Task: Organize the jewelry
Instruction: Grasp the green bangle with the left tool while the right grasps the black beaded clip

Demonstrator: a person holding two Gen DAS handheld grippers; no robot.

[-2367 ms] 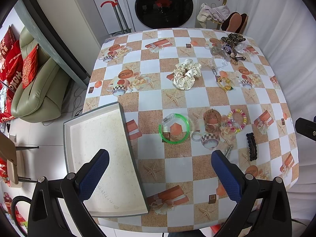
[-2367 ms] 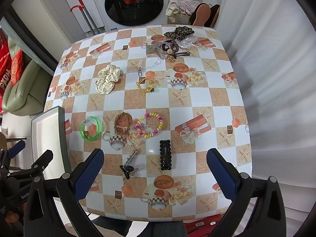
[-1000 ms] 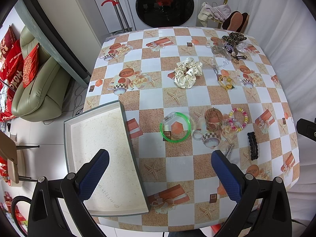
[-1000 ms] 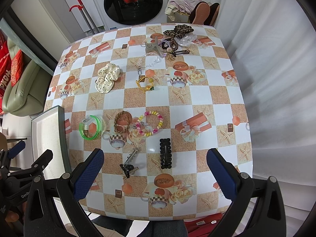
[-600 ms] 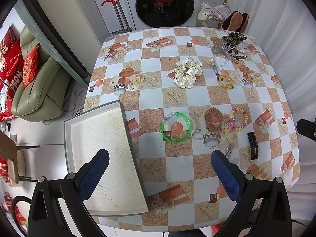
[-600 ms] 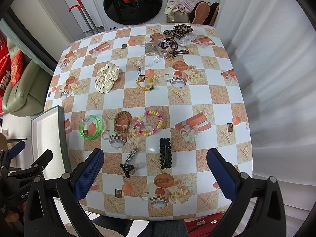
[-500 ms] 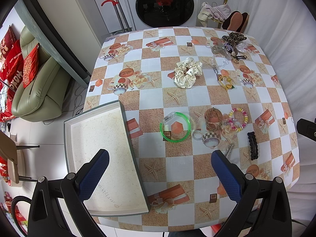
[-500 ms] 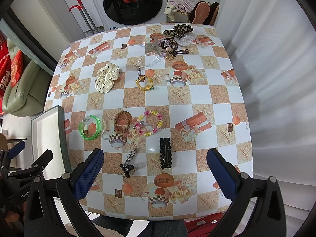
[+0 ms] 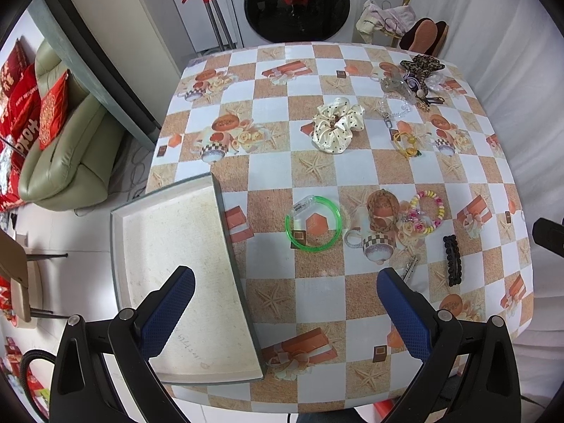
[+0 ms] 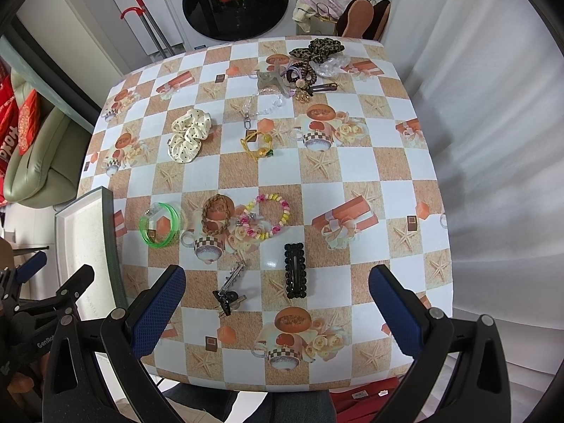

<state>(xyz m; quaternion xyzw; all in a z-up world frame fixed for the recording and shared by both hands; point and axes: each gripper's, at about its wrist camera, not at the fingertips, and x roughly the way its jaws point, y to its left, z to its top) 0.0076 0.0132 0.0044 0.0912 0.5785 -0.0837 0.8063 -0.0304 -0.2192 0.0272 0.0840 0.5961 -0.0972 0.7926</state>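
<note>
Jewelry lies scattered on a checked tablecloth. A green bangle (image 9: 313,224) (image 10: 158,225), a brown braided band (image 9: 381,209), a pastel bead bracelet (image 9: 428,209) (image 10: 269,215), a black hair clip (image 9: 452,260) (image 10: 295,270) and a small metal clip (image 10: 228,288) lie near the front. A cream dotted scrunchie (image 9: 336,125), a yellow bracelet (image 10: 259,145) and a pile of hair accessories (image 10: 305,68) lie farther back. An empty grey tray (image 9: 169,282) sits at the table's left edge. My left gripper (image 9: 285,308) and right gripper (image 10: 276,308) are open and empty, held above the front edge.
A washing machine (image 9: 296,0) and a red-handled mop (image 9: 208,17) stand beyond the table. A green sofa with red cushions (image 9: 53,141) is at left. White curtain (image 10: 493,105) hangs along the right side.
Both views have shifted only slightly; the table sits a little lower in frame than 2.4 s ago. Nothing on the table has moved.
</note>
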